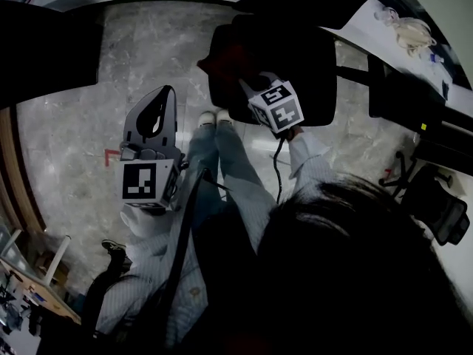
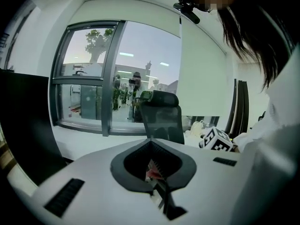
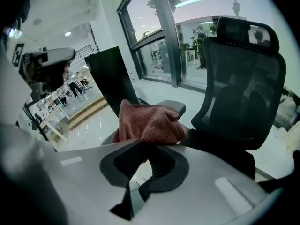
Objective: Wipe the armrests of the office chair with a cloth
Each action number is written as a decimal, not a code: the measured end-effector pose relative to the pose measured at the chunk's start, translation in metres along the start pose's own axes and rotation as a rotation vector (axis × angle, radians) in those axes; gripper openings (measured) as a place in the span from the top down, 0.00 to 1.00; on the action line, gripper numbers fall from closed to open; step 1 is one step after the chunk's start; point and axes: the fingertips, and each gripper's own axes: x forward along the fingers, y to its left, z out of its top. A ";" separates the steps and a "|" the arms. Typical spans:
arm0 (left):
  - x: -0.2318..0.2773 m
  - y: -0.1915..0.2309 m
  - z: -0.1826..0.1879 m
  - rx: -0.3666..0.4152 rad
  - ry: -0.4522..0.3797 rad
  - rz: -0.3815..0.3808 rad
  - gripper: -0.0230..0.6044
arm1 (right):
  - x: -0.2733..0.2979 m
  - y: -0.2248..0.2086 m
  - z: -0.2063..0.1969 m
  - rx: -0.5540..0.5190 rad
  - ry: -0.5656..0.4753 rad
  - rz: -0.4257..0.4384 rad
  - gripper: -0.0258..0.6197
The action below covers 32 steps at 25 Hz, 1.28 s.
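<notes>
The person is carrying out the wiping step. The right gripper (image 3: 151, 144) is pinching a bunched reddish-brown cloth (image 3: 150, 122) and bringing it onto one armrest (image 3: 174, 108) of the office chair (image 3: 243, 88). In the right gripper view the cloth is covering most of the pad, leaving only one rounded end showing. Whether it is pressing on the pad or hovering just above it cannot be told.

The chair is standing on the floor (image 1: 148, 50), just off the long edge of the desk (image 1: 369, 26) rather than tucked under it. The person is standing right in front of its seat. The left gripper (image 2: 151, 162) is hanging back beside the person's body, well apart from the chair. Its jaws are pressed together and are gripping nothing.

Judging from this, the job is looking only partly done, with this armrest in hand and the other one not in view.

The next move is probably calling for:
- firm downward pressure, so that the cloth flattens on the pad;
- a steady draw along the pad's full length;
- a carry across the seat to the second armrest.

The chair may swivel or roll under the push, so the idle left gripper could be bracing it.
</notes>
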 end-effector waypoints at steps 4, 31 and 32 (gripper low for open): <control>0.003 -0.017 0.006 0.009 0.003 -0.025 0.96 | -0.028 0.037 -0.039 0.044 0.005 0.042 0.92; -0.063 -0.130 0.188 0.149 -0.362 -0.100 0.96 | -0.328 0.078 0.172 -0.106 -0.836 -0.194 0.92; -0.063 -0.133 0.189 0.154 -0.363 -0.102 0.96 | -0.331 0.077 0.172 -0.100 -0.843 -0.203 0.92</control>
